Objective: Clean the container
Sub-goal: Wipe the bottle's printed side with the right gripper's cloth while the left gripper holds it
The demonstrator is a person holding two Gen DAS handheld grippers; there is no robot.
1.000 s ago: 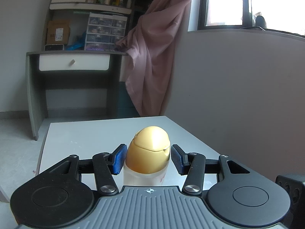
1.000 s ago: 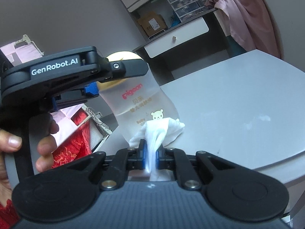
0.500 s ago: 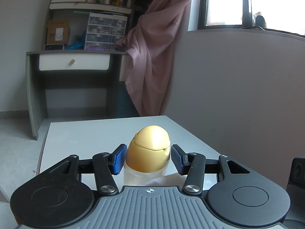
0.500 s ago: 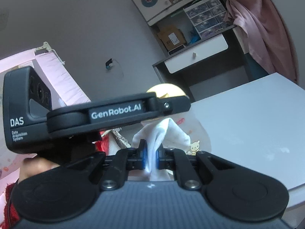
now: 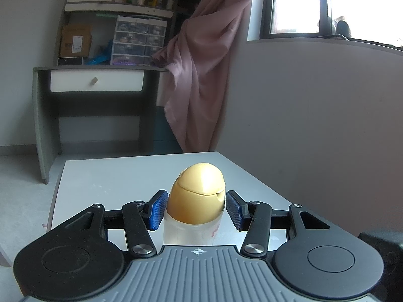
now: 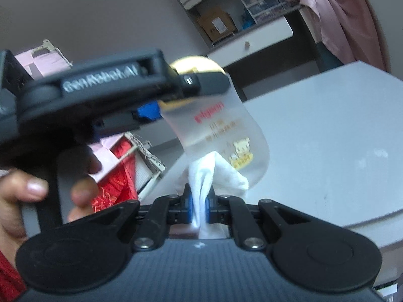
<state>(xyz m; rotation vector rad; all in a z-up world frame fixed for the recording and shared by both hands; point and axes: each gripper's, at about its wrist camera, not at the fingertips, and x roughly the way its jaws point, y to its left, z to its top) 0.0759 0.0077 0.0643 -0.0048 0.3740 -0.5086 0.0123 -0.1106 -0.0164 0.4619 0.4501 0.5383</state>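
The left gripper [image 5: 196, 210] holds the translucent plastic bottle with rounded gold cap [image 5: 197, 201] above the grey counter [image 5: 113, 176]; its jaws flank the bottle's neck, contact apparently light. The right gripper [image 6: 199, 205] has its jaws clamped on a crumpled white cloth [image 6: 214, 171] pressed against the bottle's lower body.

A lived-in home bedroom or study. At 11 o'clock in the left wrist view stands a grey writing desk [image 5: 95, 80] with a white drawer, under shelves [image 5: 118, 7] crowded with small drawer boxes and a cardboard box. A pink curtain [image 5: 201, 70] hangs by the window [image 5: 297, 5] at 1 o'clock. The right wrist view shows pink and red bedding [image 6: 118, 166] at 9 o'clock.
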